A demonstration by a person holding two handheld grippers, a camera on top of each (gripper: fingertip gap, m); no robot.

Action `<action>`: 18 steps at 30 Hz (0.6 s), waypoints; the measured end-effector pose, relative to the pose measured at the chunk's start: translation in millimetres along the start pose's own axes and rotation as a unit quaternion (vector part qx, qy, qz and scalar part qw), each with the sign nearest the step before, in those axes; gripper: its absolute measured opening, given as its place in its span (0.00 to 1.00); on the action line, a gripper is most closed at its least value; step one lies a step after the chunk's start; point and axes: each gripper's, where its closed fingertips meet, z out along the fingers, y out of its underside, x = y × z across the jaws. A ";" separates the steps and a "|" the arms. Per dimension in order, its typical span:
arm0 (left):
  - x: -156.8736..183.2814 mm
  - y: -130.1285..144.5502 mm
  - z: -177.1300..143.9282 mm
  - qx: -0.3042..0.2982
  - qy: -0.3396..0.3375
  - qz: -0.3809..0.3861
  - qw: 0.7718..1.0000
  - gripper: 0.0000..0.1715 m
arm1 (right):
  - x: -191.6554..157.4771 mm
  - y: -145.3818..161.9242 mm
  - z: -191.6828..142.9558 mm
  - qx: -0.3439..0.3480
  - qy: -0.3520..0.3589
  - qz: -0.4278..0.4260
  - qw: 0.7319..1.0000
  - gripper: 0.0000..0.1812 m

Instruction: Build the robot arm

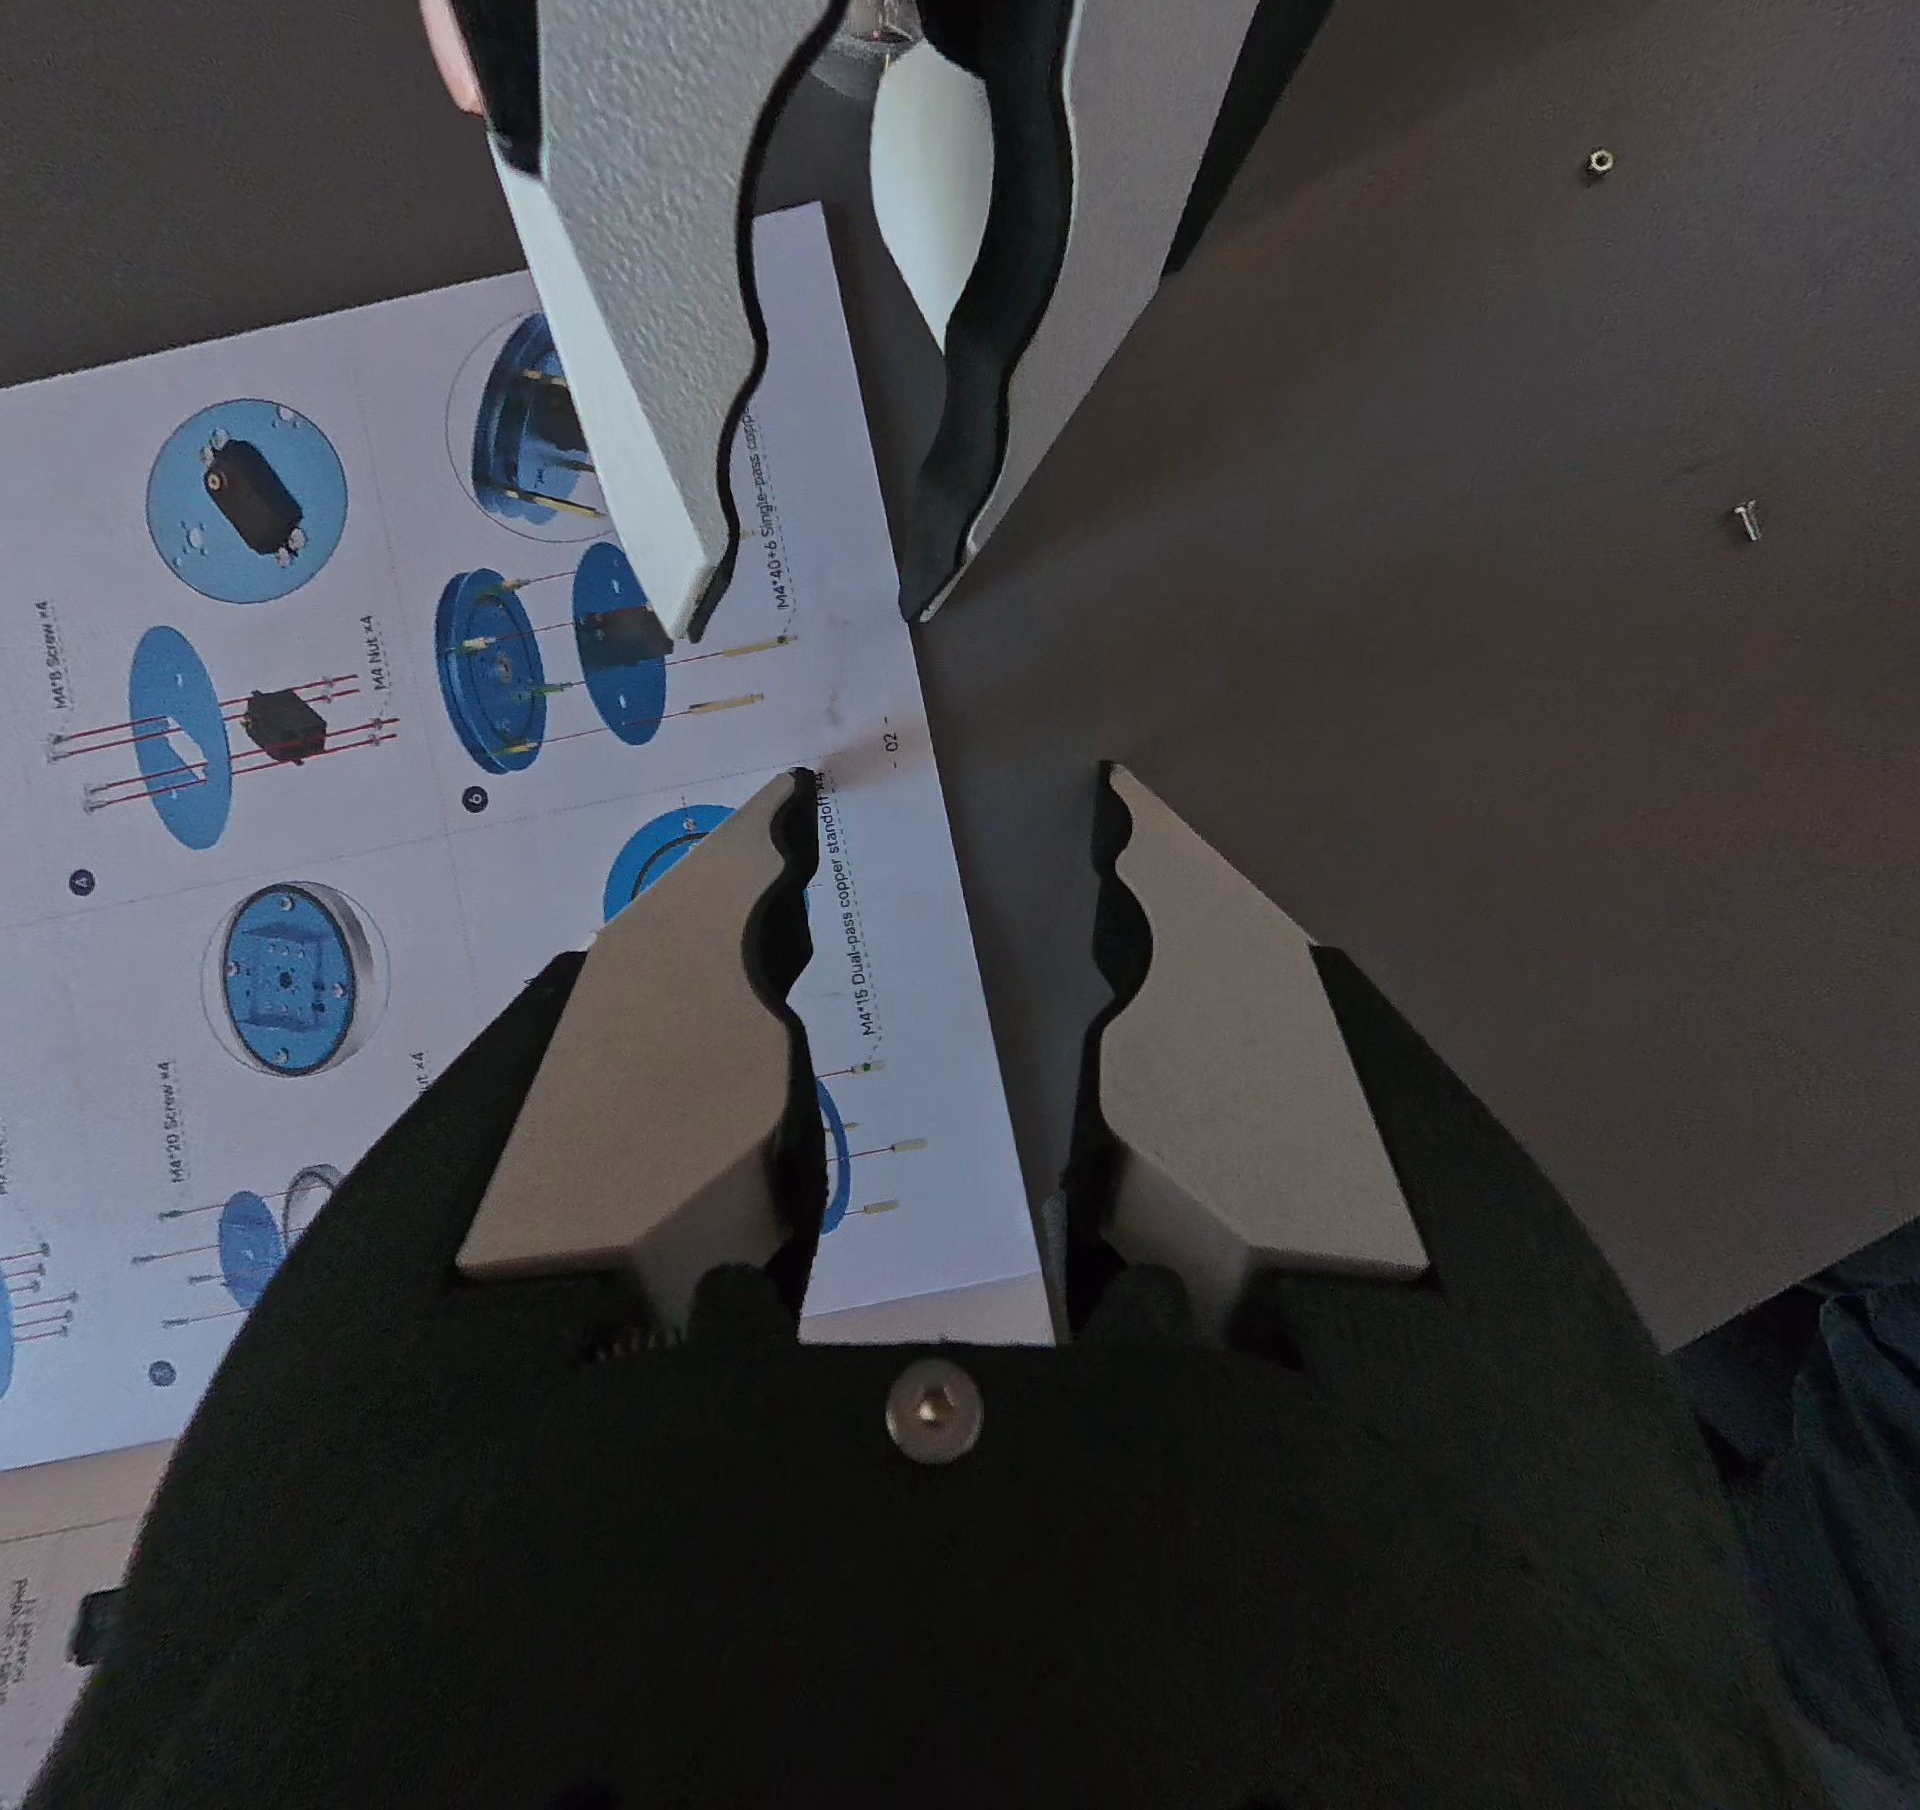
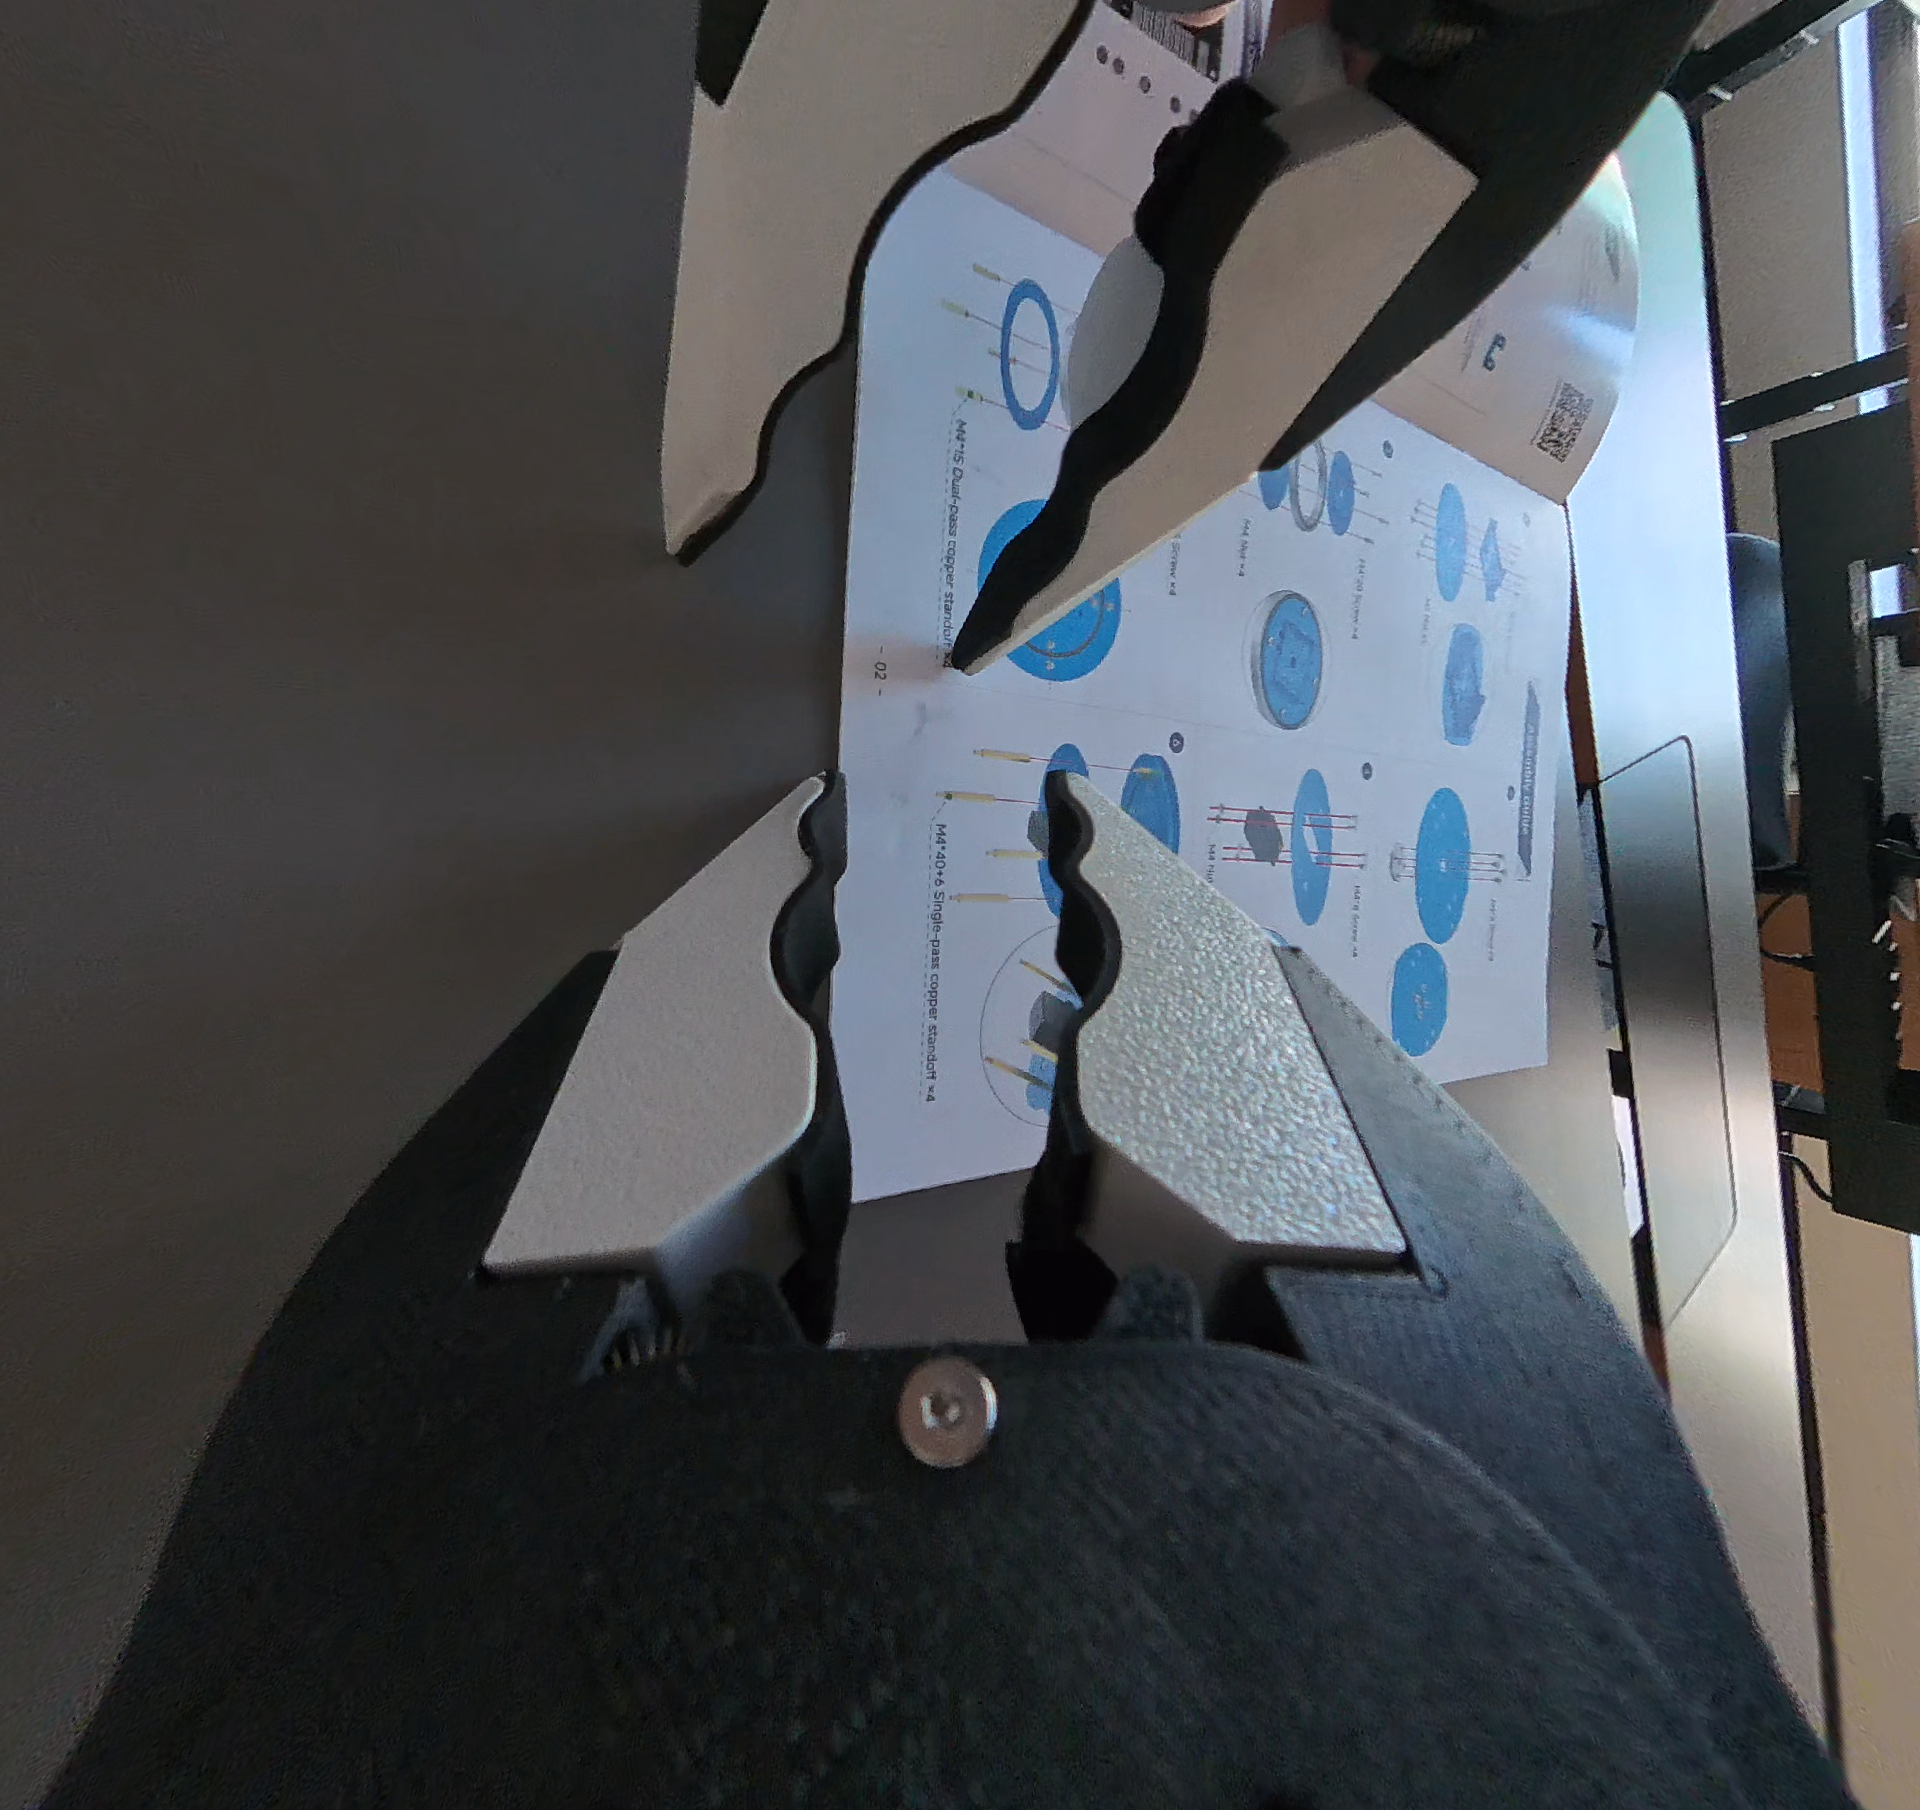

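instruction sheet (image 1: 312, 929) partly hidden by grippers, tiny nut (image 1: 1600, 162), tiny screw (image 1: 1748, 521)

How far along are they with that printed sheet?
Done: the printed sheet lies flat on the dark table. In hand: nothing; the left gripper and right gripper face each other, both open, straddling the sheet's edge. Left untouched: a nut and a screw lie loose on the table.

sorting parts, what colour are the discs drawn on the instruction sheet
Blue discs on the white instruction sheet; clearest in the right wrist view.
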 end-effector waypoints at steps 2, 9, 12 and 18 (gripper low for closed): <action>-1.4 -0.2 0.0 -0.001 -0.002 -0.004 1.000 0.28 | 6.3 -1.3 -0.3 -0.004 0.028 -0.014 1.000 0.16; -10.3 -0.4 -0.6 0.003 -0.018 -0.020 1.000 0.14 | 4.4 0.8 -14.5 0.009 -0.002 0.037 0.999 0.19; -8.9 0.0 -0.5 -0.005 -0.017 -0.008 1.000 0.17 | 5.0 19.0 -27.3 -0.006 -0.023 0.089 0.996 0.23; -8.5 0.8 -0.3 -0.040 -0.030 -0.021 0.999 0.16 | 2.6 37.5 -30.8 -0.011 -0.051 0.144 0.988 0.25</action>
